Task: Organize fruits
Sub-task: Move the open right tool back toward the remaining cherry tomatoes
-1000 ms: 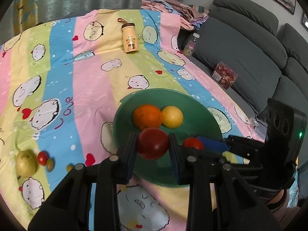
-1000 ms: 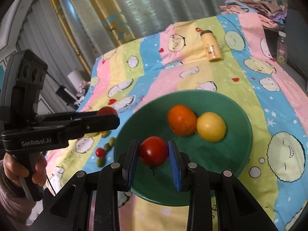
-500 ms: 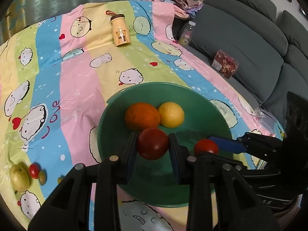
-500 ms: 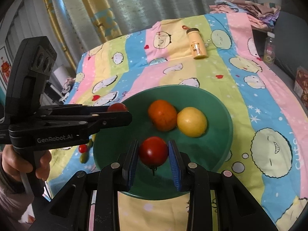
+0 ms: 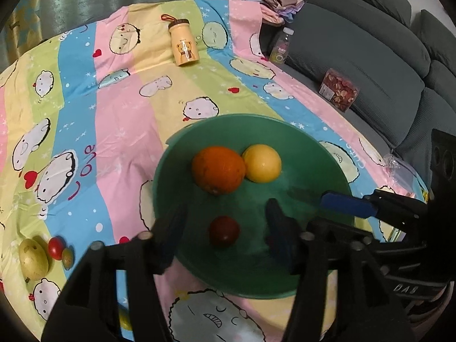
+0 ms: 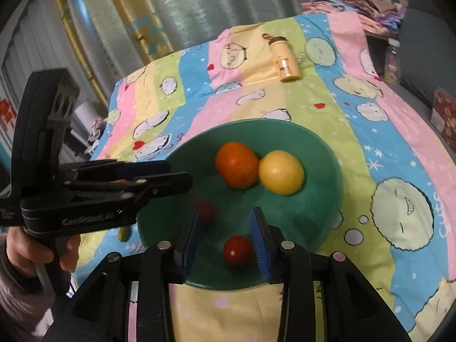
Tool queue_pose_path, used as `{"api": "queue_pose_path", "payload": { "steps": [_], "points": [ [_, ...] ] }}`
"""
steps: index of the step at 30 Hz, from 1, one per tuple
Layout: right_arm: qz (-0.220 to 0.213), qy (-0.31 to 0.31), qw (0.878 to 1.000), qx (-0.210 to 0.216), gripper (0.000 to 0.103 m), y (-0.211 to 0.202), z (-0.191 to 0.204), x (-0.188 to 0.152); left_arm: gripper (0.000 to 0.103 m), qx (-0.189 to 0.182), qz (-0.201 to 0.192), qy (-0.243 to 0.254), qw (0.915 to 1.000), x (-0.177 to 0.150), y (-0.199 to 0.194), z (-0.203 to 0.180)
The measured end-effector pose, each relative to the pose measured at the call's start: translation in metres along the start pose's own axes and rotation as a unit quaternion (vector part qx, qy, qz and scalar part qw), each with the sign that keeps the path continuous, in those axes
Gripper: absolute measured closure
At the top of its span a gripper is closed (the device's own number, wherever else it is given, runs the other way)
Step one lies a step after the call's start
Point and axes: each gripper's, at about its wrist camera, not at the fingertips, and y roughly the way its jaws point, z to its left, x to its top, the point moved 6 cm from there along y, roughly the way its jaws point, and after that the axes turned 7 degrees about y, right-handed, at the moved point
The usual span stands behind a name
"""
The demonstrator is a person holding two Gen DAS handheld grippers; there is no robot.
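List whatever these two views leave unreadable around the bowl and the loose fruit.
- Right wrist view: a red fruit in the green bowl is smeared by blur, so its kind is unreadable.
- Right wrist view: a yellow-green piece on the cloth is partly hidden by the left tongs.
- Left wrist view: the tiny pieces beside the pear are too small to name.

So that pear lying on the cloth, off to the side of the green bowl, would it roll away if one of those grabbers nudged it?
Probably only wobble. The pear looks lopsided, wider at one end, so it should curve rather than run straight. The cloth under it looks soft and slightly wrinkled, which likely slows it. Its rounded skin might slip between flat fingers.
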Motion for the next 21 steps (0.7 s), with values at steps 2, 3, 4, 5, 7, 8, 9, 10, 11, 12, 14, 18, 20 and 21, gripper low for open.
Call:
{"api": "queue_pose_path", "payload": {
  "steps": [2, 3, 4, 5, 7, 8, 9, 10, 11, 12, 14, 18, 20, 21],
  "points": [
    [-0.007, 0.007, 1.000, 0.002, 0.061, -0.005, -0.003, 0.002, 0.044, 0.000, -0.007, -0.006, 1.0000, 0.001, -0.007, 0.004],
    [-0.013, 0.011, 1.000, 0.005, 0.061, -0.010, -0.004, 0.004, 0.040, 0.001, -0.010, -0.010, 0.9999, 0.001, -0.011, 0.007],
    [-0.019, 0.015, 1.000, 0.008, 0.061, -0.014, -0.006, 0.005, 0.036, 0.003, -0.016, -0.016, 0.9997, 0.001, -0.016, 0.011],
    [-0.026, 0.021, 0.999, 0.009, 0.060, -0.019, -0.009, 0.007, 0.034, 0.005, -0.021, -0.023, 0.9995, 0.001, -0.021, 0.016],
    [-0.040, 0.032, 0.999, 0.004, 0.056, -0.029, -0.015, 0.011, 0.030, 0.009, -0.031, -0.037, 0.9988, -0.002, -0.035, 0.028],
    [-0.047, 0.038, 0.998, -0.002, 0.052, -0.033, -0.019, 0.012, 0.029, 0.013, -0.036, -0.043, 0.9983, -0.004, -0.041, 0.034],
    [-0.054, 0.045, 0.998, -0.006, 0.050, -0.038, -0.023, 0.013, 0.027, 0.020, -0.041, -0.050, 0.9977, -0.007, -0.049, 0.042],
    [-0.058, 0.050, 0.997, -0.008, 0.049, -0.042, -0.025, 0.014, 0.026, 0.029, -0.044, -0.057, 0.9970, -0.010, -0.056, 0.050],
    [-0.062, 0.055, 0.996, -0.007, 0.049, -0.046, -0.027, 0.014, 0.026, 0.040, -0.048, -0.065, 0.9960, -0.015, -0.063, 0.059],
    [-0.064, 0.058, 0.996, -0.006, 0.049, -0.047, -0.028, 0.015, 0.025, 0.052, -0.052, -0.075, 0.9945, -0.020, -0.071, 0.069],
    [-0.065, 0.058, 0.996, -0.008, 0.049, -0.049, -0.027, 0.014, 0.023, 0.071, -0.055, -0.098, 0.9911, -0.032, -0.084, 0.089],
    [-0.061, 0.054, 0.997, 0.002, 0.049, -0.046, -0.017, 0.013, 0.021, 0.107, -0.062, -0.140, 0.9824, -0.060, -0.110, 0.125],
    [-0.056, 0.043, 0.997, 0.006, 0.049, -0.043, -0.008, 0.012, 0.021, 0.118, -0.058, -0.162, 0.9780, -0.075, -0.116, 0.139],
    [-0.053, 0.036, 0.998, 0.007, 0.049, -0.041, -0.002, 0.011, 0.021, 0.118, -0.055, -0.172, 0.9764, -0.084, -0.118, 0.144]
  ]
}}
